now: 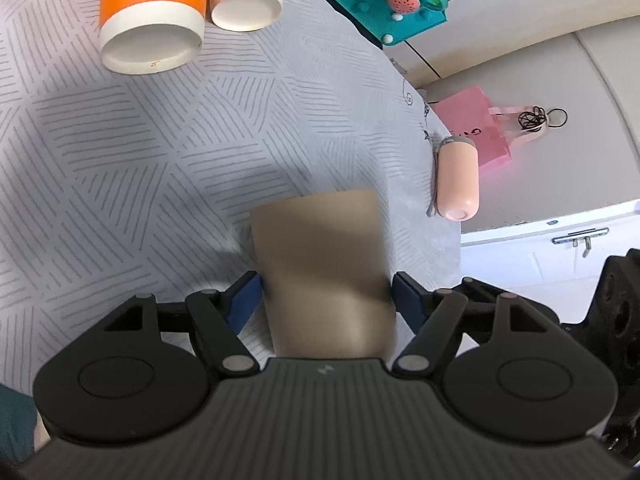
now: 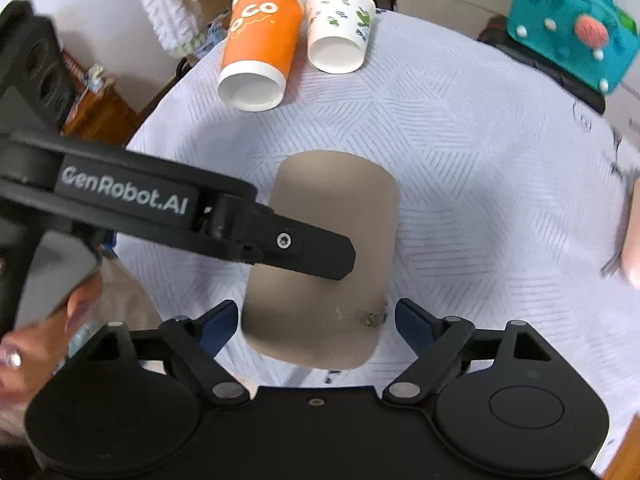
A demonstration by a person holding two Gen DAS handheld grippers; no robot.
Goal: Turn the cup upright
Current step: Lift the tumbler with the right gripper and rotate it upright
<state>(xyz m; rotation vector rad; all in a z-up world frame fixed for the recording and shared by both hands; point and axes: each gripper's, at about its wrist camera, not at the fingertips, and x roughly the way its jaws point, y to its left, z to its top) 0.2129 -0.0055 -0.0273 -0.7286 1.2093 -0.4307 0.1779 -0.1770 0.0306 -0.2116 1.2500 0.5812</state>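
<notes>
Left wrist view: left tongs pinch the brown cup; right tongs spread.

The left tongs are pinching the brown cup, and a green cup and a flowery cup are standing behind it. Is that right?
Almost. The cup beside the flowery cup is orange, not green; the right wrist view shows it. The left tongs do pinch the brown cup.

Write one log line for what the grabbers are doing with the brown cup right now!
left gripper: shut on brown cup | right gripper: open around cup | cup: blurred, over table | orange cup, leafy cup: upside down
</notes>
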